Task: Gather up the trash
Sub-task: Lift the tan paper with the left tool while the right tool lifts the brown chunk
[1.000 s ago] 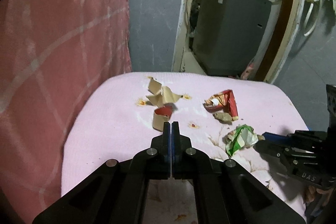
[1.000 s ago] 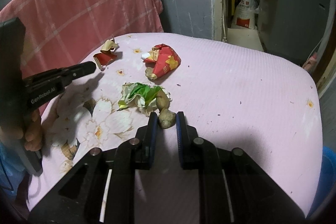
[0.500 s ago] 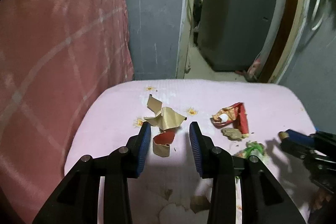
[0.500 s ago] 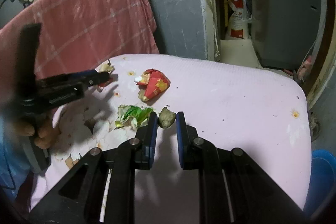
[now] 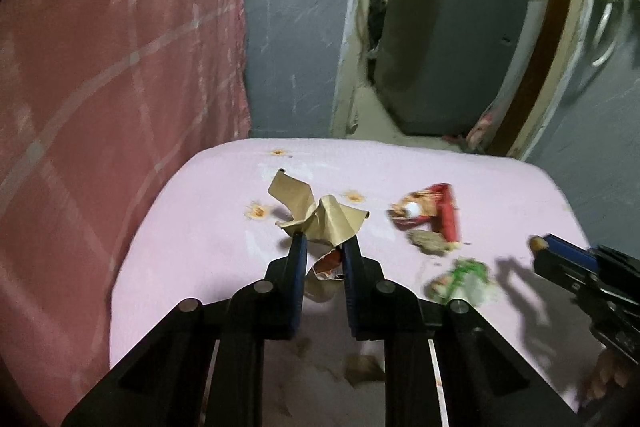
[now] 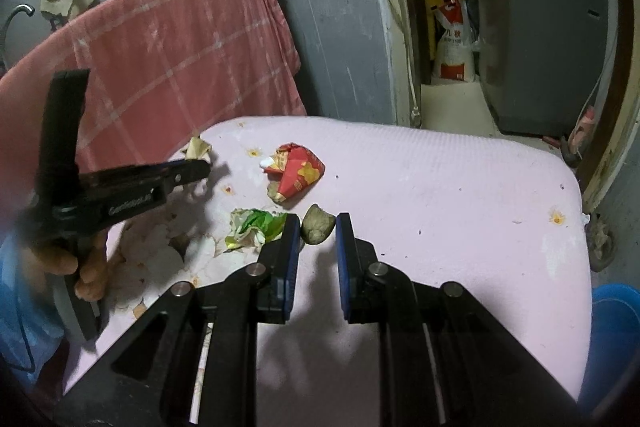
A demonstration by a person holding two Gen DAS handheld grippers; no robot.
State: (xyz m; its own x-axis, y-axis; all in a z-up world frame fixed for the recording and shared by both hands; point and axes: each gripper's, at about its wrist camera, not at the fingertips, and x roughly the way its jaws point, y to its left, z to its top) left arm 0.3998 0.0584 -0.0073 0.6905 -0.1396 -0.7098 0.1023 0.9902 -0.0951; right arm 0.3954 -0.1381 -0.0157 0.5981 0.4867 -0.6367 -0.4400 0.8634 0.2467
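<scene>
While its jaws were closing, the left gripper [image 5: 323,247] had a crumpled tan and red paper scrap [image 5: 320,217] between its blue pads, in the lower middle of the left wrist view; the tan folds rose above the fingertips and a red-lined curl hung between the fingers, though whether the pads already pressed on it could not be told. The scrap sat on a pink cloth-covered surface [image 5: 200,235] dotted with small orange flowers. To its right lay a crushed red and yellow wrapper [image 5: 434,213], touching a brown lump [image 5: 430,242], and lower right a blurred green and white crumpled wrapper [image 5: 462,277]. The right gripper [image 5: 560,255] entered from the right edge.

In the right wrist view, the right gripper [image 6: 318,223] stood at a narrow gap, with a tan-brown lump of trash [image 6: 318,225] at its fingertips; no gap showed on either side, so it looked pinched. Just left of it lay the green and white wrapper [image 6: 256,227], and above, the red and yellow wrapper [image 6: 300,173]. At the left edge a hand [image 6: 86,263] held the left gripper's black handle. A pink checked cloth [image 6: 172,55] hung in the upper left, and a blue bin [image 6: 614,323] showed at the lower right.
</scene>
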